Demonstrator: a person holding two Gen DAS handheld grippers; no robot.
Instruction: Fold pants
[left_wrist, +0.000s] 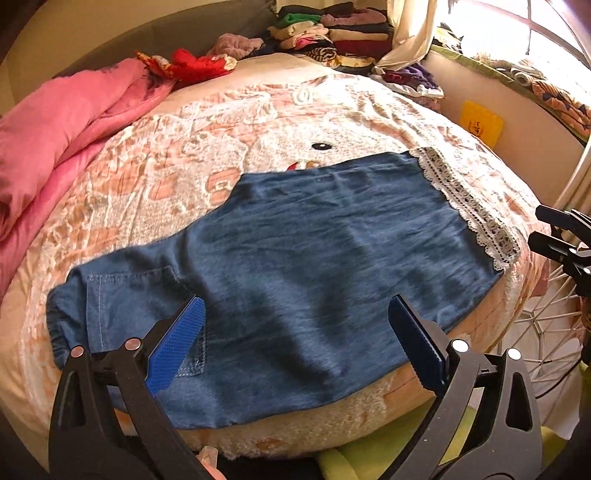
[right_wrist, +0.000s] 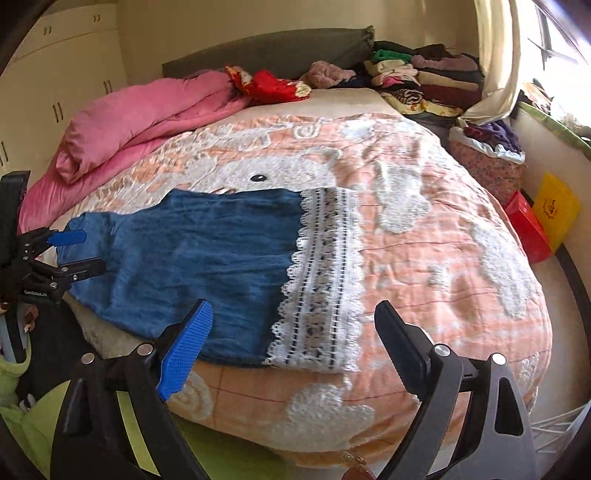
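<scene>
Blue denim pants (left_wrist: 303, 251) with a white lace hem (left_wrist: 469, 206) lie flat on the bed, waistband and back pocket to the left, hem to the right. They also show in the right wrist view (right_wrist: 207, 258), with the lace hem (right_wrist: 321, 291) near the bed's front edge. My left gripper (left_wrist: 295, 314) is open and empty, just above the pants' near edge. My right gripper (right_wrist: 293, 317) is open and empty, hovering by the lace hem. The left gripper also shows at the left of the right wrist view (right_wrist: 79, 254), open over the waistband end.
The bed has a peach and white patterned blanket (right_wrist: 424, 236). A pink quilt (left_wrist: 62, 140) lies at the left. Stacks of folded clothes (left_wrist: 332, 33) sit at the head. A yellow bag (right_wrist: 557, 206) and a red box (right_wrist: 524, 229) stand on the floor at the right.
</scene>
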